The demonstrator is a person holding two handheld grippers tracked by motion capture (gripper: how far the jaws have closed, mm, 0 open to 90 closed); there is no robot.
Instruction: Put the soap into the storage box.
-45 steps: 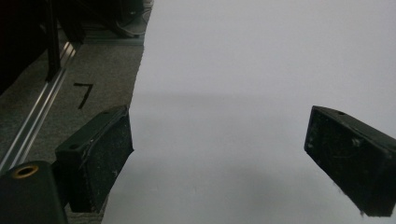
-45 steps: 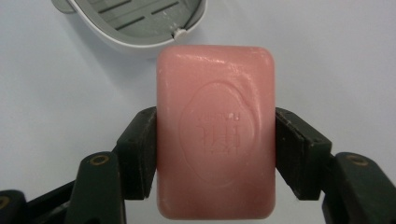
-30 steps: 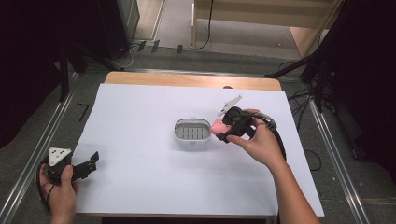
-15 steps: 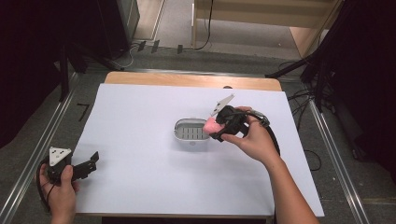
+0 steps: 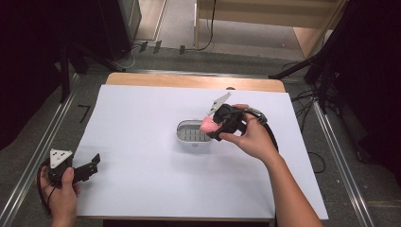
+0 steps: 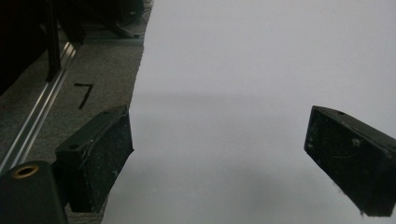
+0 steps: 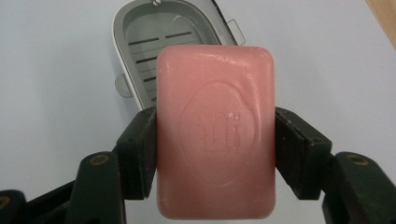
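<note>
- Clearly, the right hand-held gripper point(image 5: 213, 126) was clamped on the soap point(image 7: 215, 130), its jaws pressing the bar's two long sides.
- The soap hung just above the near right rim of the dish point(image 5: 191, 132), which lay ahead of and below the jaws on the bench point(image 5: 142, 189).
- Seen along the right jaws, the bar's long axis pointed away from the hand and ran roughly along the dish's own length.
- The left hand-held gripper point(image 5: 87, 166), jaws apart and empty, sat well apart at the bench's near left corner.

A pink soap bar point(image 7: 215, 135), a grey slotted soap dish point(image 7: 154, 37), a white table cover point(image 5: 142, 123), black pads point(image 7: 140, 149).
</note>
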